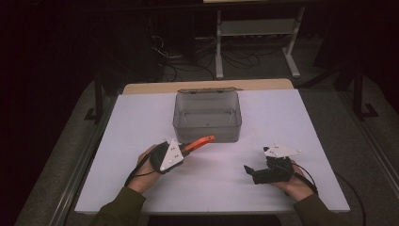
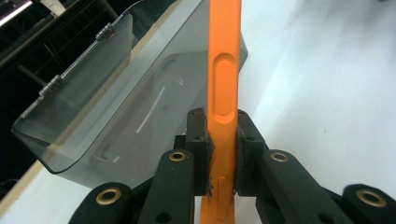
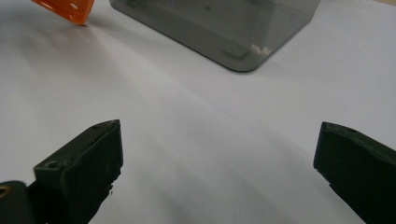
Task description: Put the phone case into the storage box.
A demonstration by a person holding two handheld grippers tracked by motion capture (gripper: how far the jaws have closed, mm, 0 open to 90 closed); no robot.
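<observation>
My left gripper [image 1: 188, 147] is shut on a flat orange plastic piece [image 1: 201, 141], held just above the white table at front left. In the left gripper view both pads clamp the orange piece [image 2: 224, 70] edge-on, and it points toward the smoky clear box [image 2: 116, 107]. The box [image 1: 207, 113] stands in the middle of the table with its lid open at the back, and it looks empty. My right gripper [image 1: 248, 169] rests at front right, open, with nothing between its jaws [image 3: 219, 149]. The orange piece's tip [image 3: 65, 9] and the box [image 3: 219, 28] lie ahead of it.
The white table top [image 1: 291, 122] sits on a wooden board. Beyond its far edge are a white metal stand [image 1: 256, 33] and loose cables [image 1: 174, 61] on the dark floor. A person's hands and green sleeves come in from the bottom.
</observation>
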